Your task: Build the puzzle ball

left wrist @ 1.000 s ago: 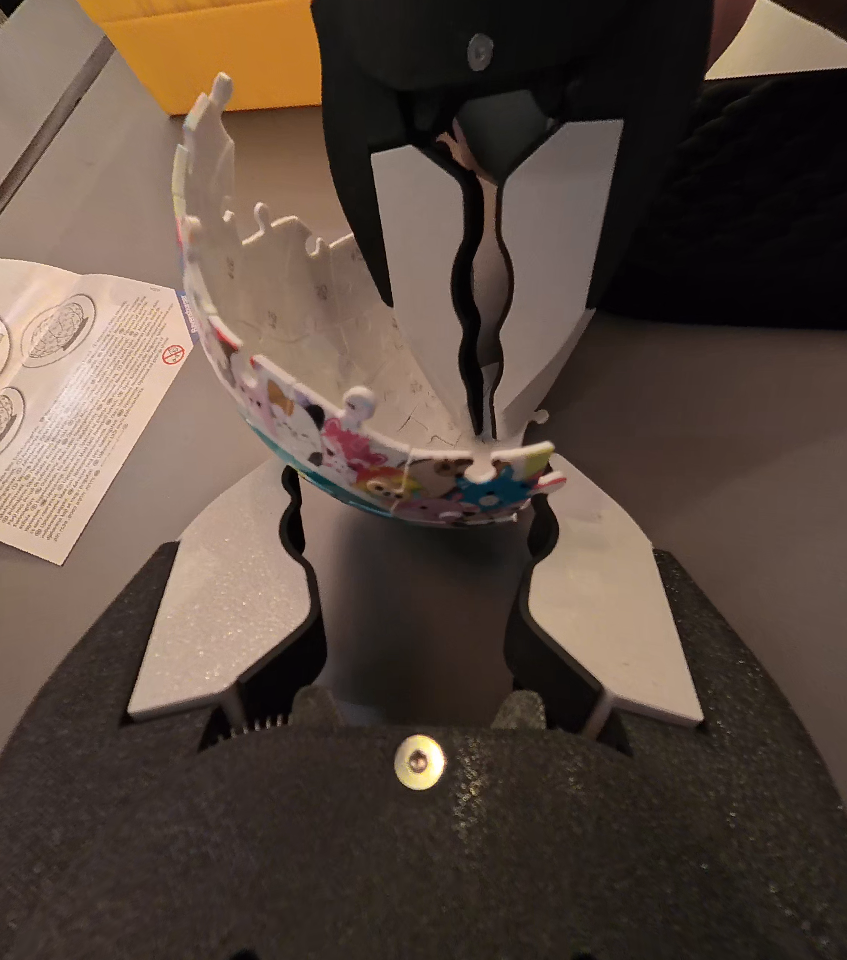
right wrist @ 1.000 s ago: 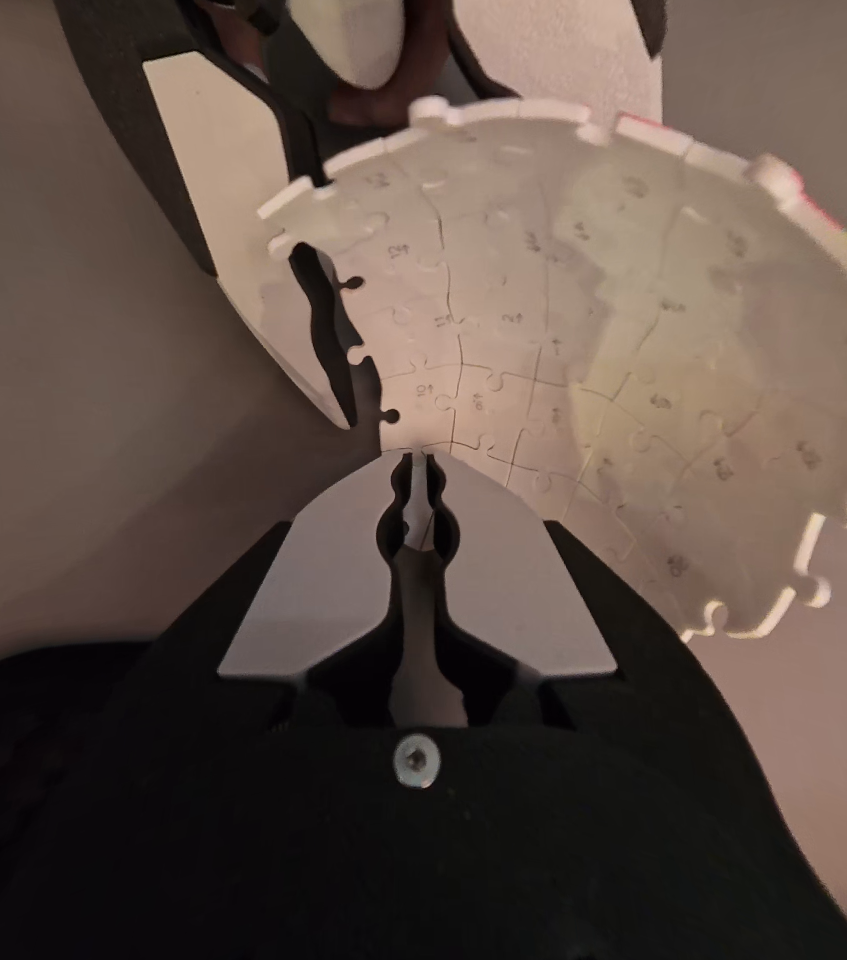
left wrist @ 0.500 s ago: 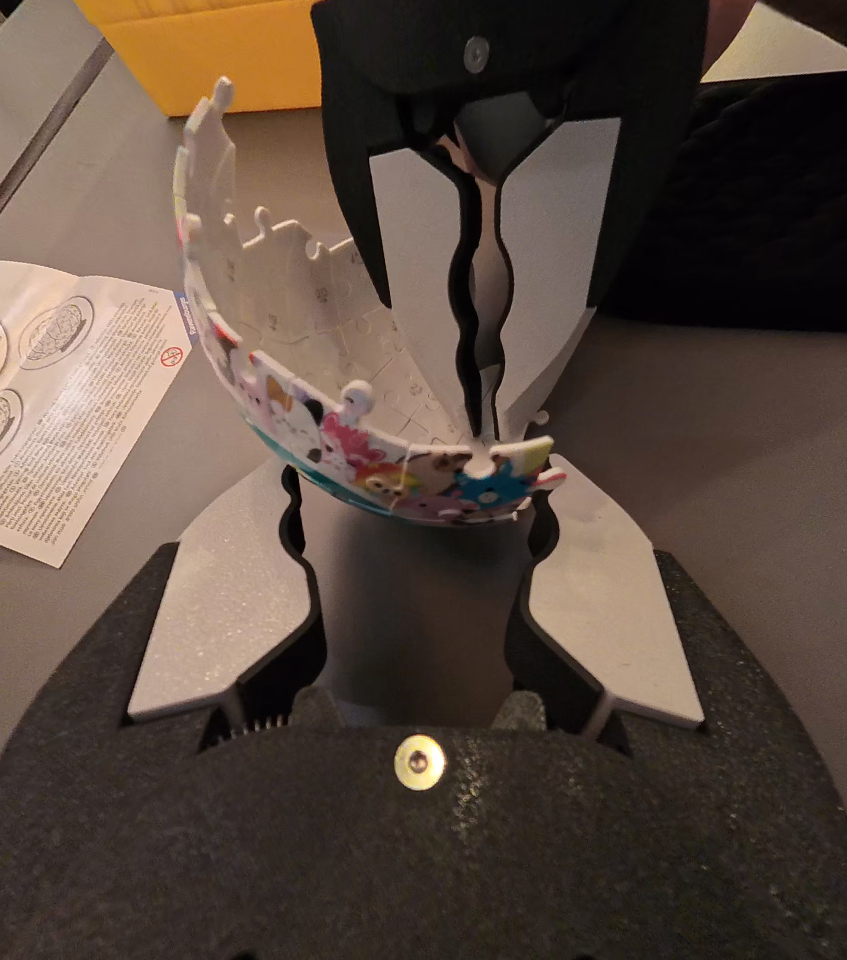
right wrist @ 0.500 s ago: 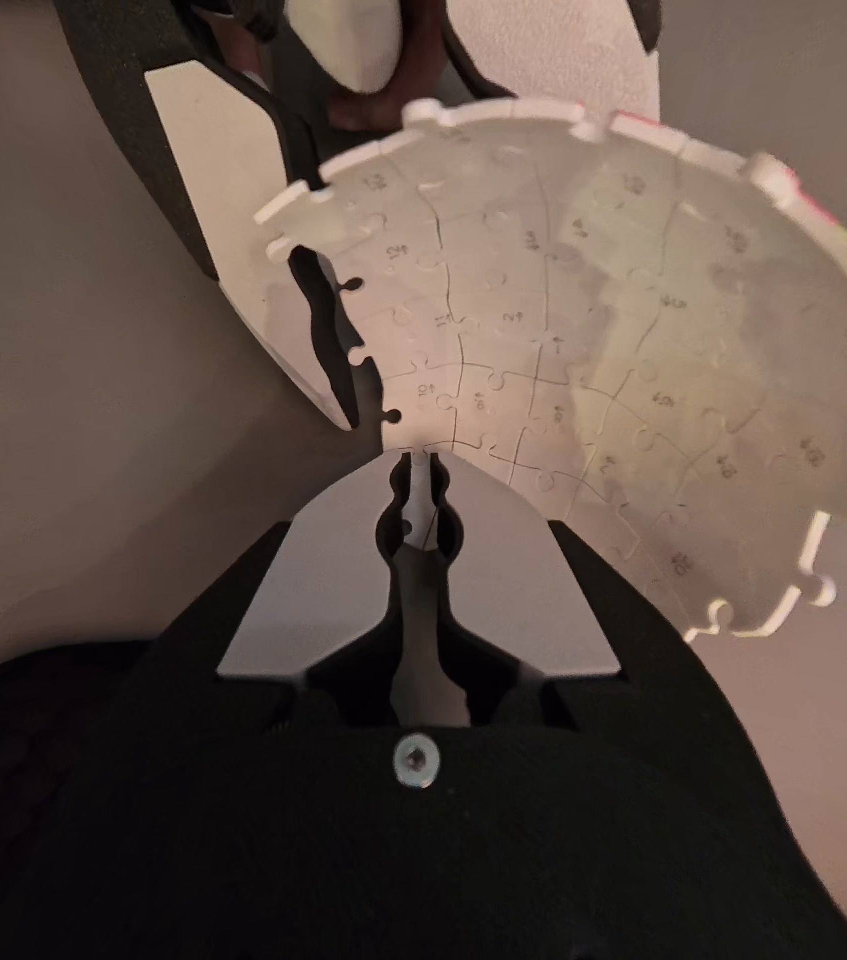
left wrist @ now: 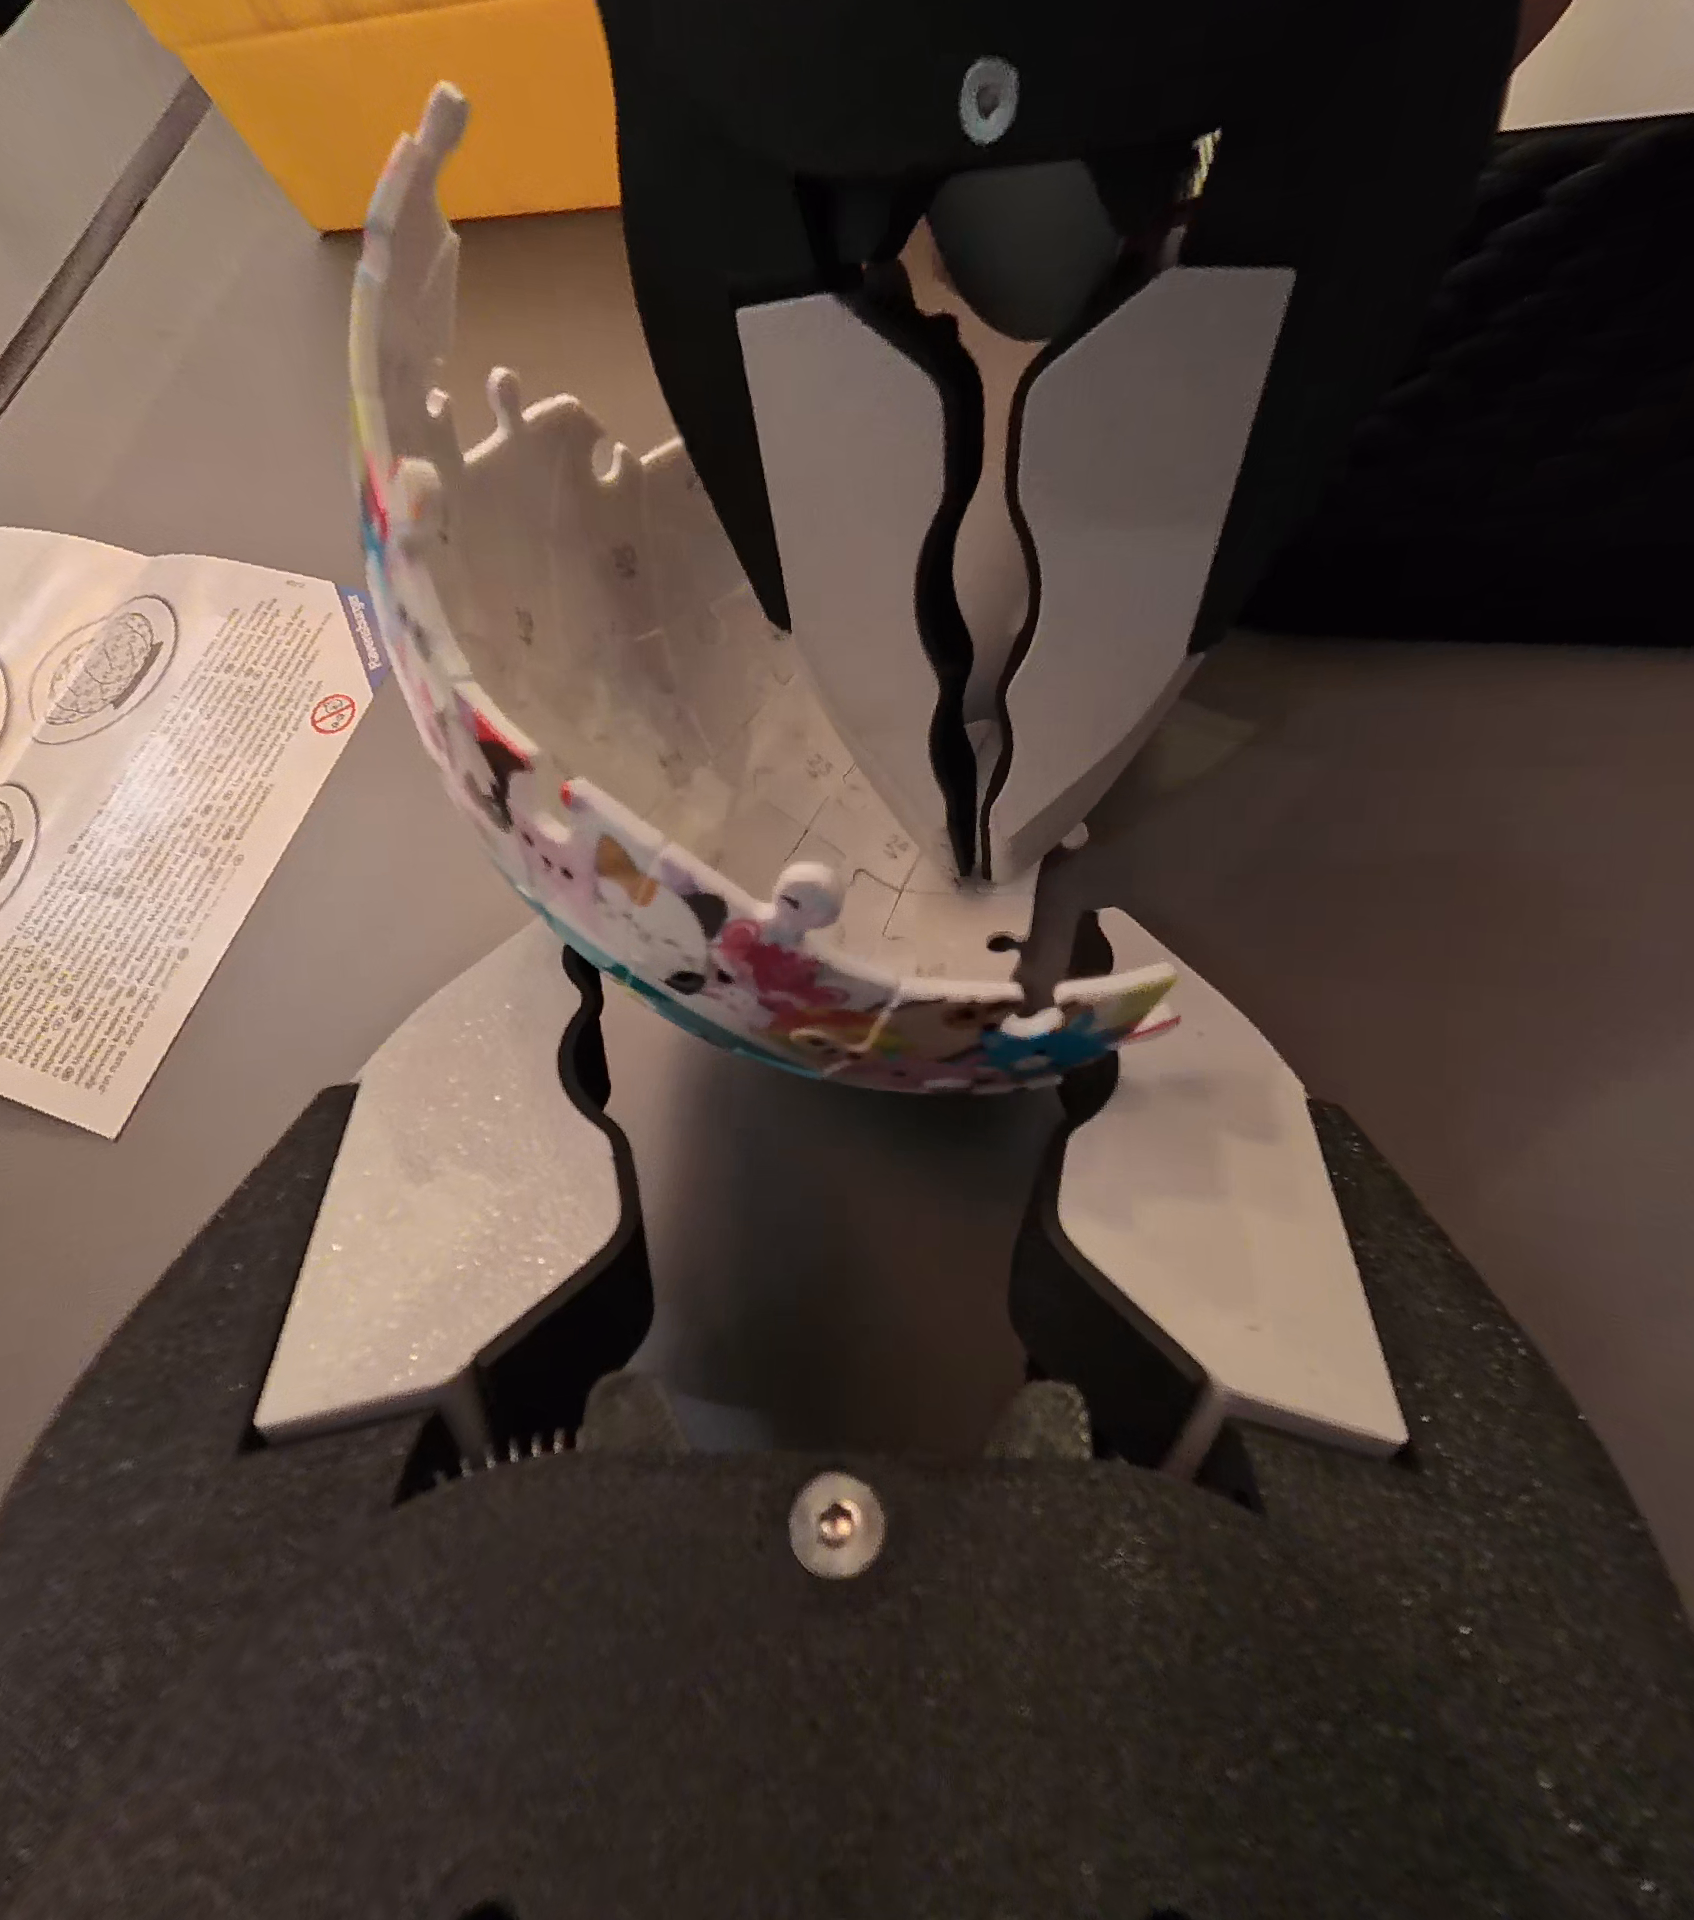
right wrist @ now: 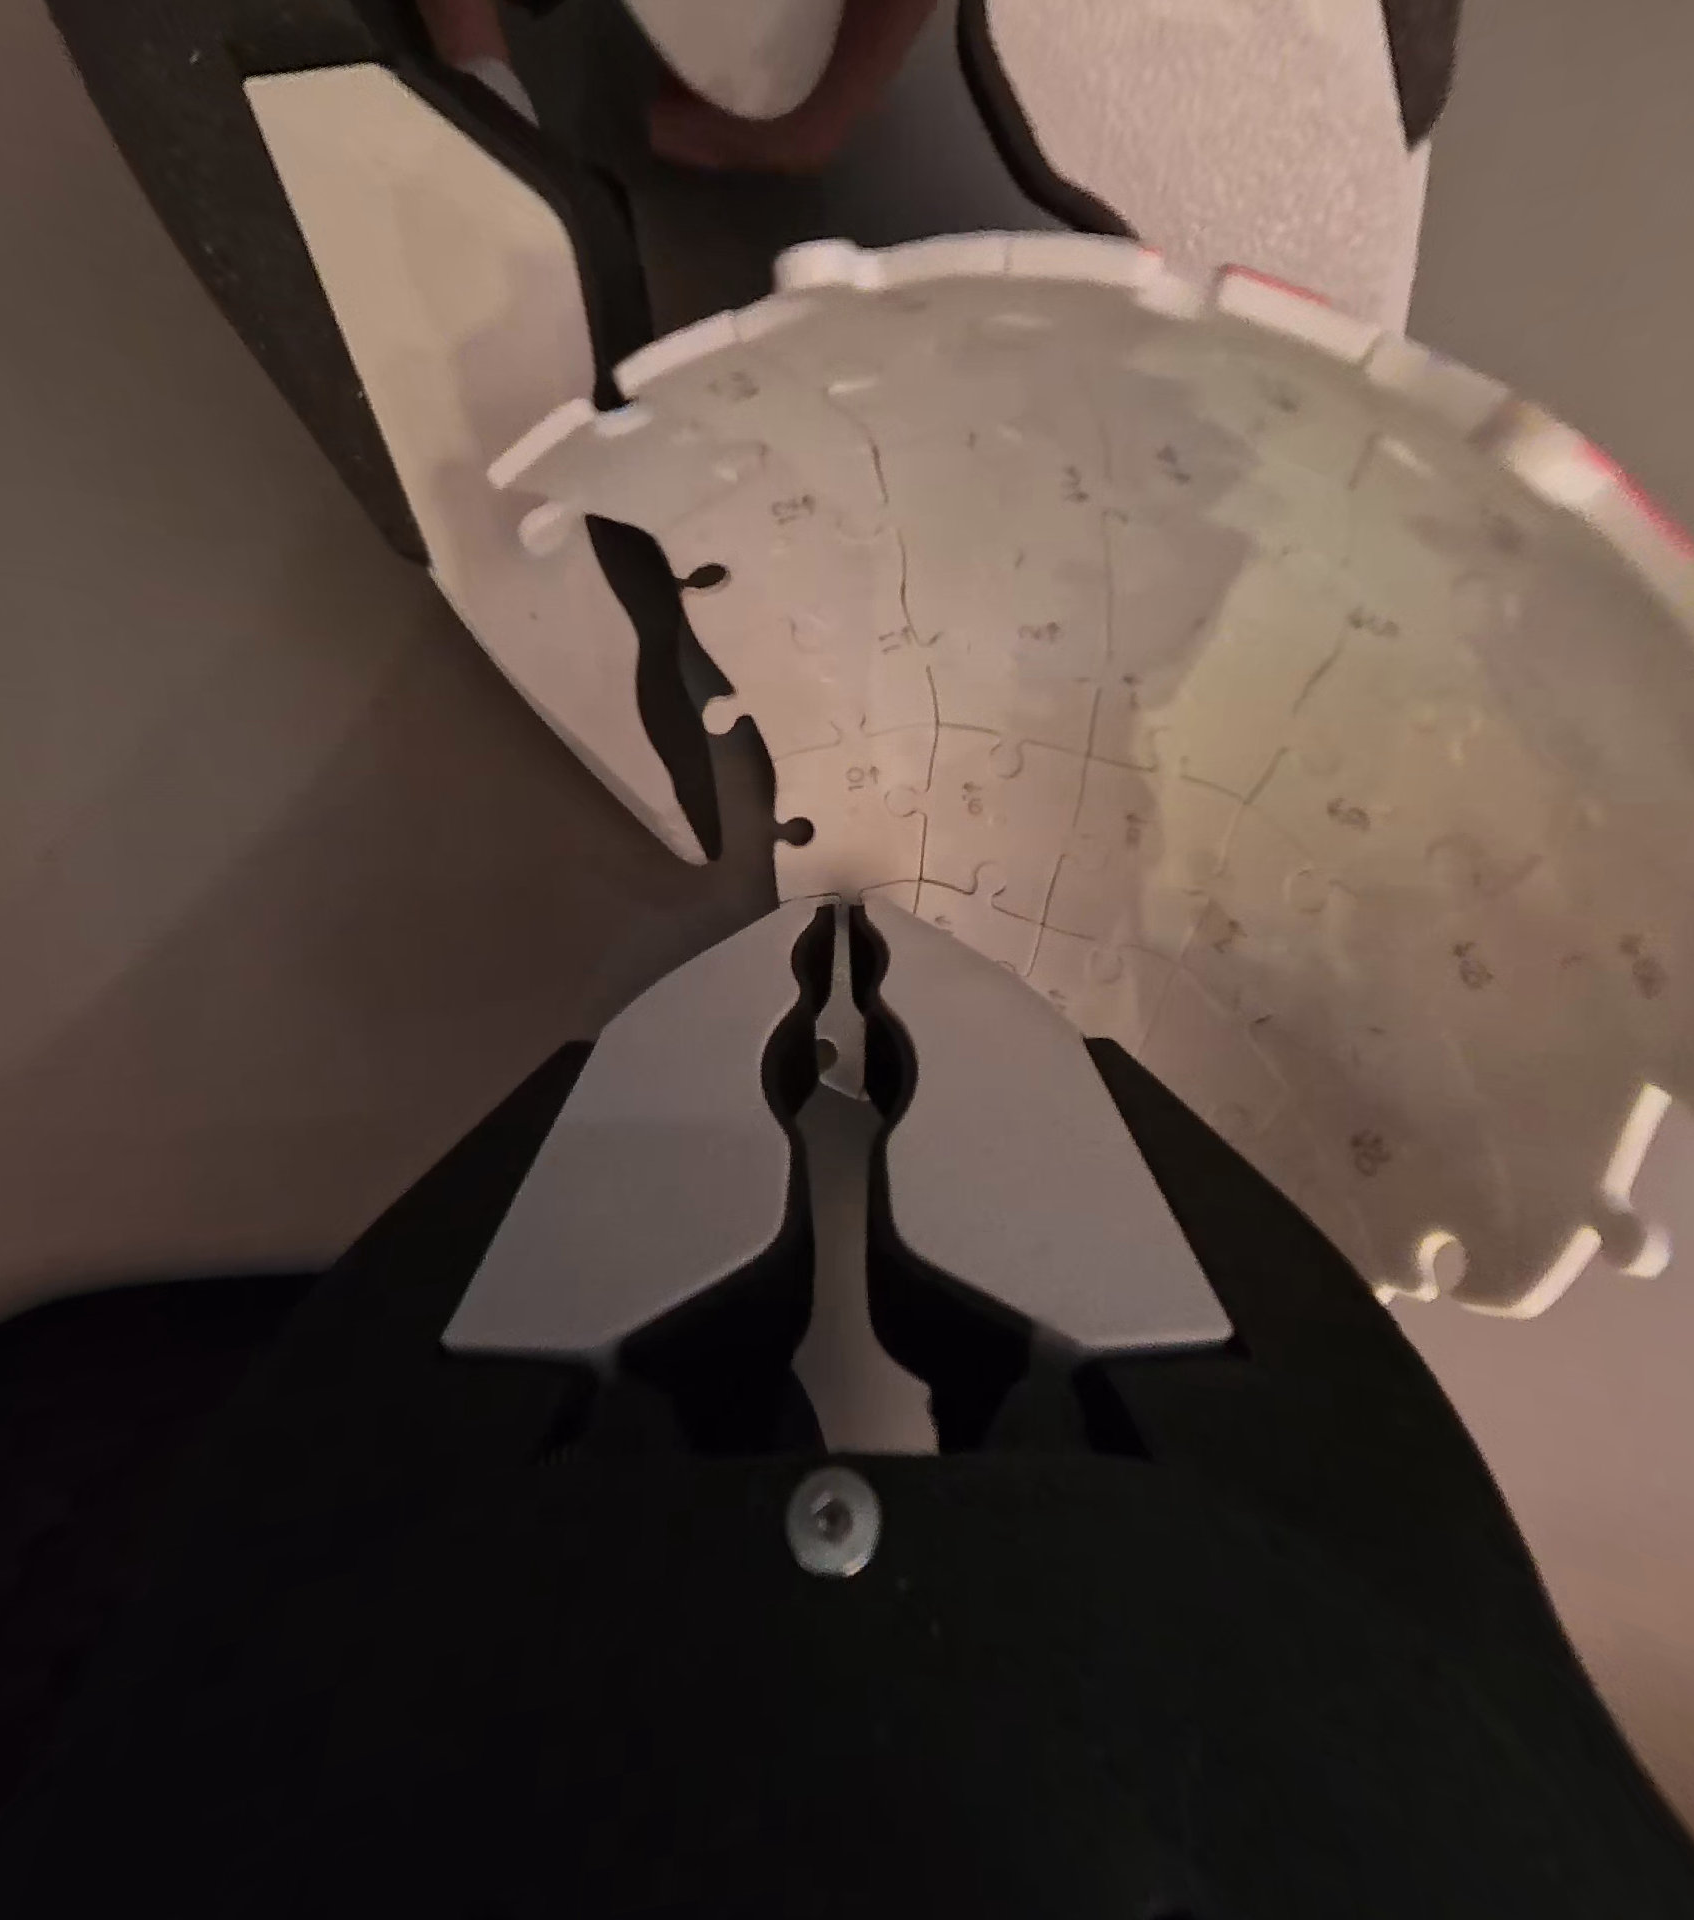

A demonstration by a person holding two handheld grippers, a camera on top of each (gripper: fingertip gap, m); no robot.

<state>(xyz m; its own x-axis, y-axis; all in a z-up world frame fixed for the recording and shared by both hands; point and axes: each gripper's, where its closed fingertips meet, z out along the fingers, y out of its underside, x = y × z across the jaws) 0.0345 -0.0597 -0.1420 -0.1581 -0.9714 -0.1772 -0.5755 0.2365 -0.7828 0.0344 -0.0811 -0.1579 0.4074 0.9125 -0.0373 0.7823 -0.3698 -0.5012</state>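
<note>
While the half-built puzzle ball (left wrist: 614, 748), a curved shell of white plastic pieces with bright cartoon prints on its outer face, hangs above the grey table (left wrist: 1497, 935), both claws are at its near rim. Coming down from the far side, the right gripper (left wrist: 973, 878) has its grey fingers pressed together on the shell's edge, pinching it at the tips. Seen from that gripper's own camera, the right gripper (right wrist: 841, 909) clamps the lowest piece of the white, numbered inner face. Below and nearer, the left gripper (left wrist: 838, 997) stands wide open, one finger to each side beneath the shell's coloured underside; whether they touch it I cannot tell. Off to the left on the table lies an unfolded white instruction sheet (left wrist: 95, 810) with round diagrams. At the far edge sits a yellow box (left wrist: 407, 94), and to the far right a black quilted fabric (left wrist: 1601, 416).
</note>
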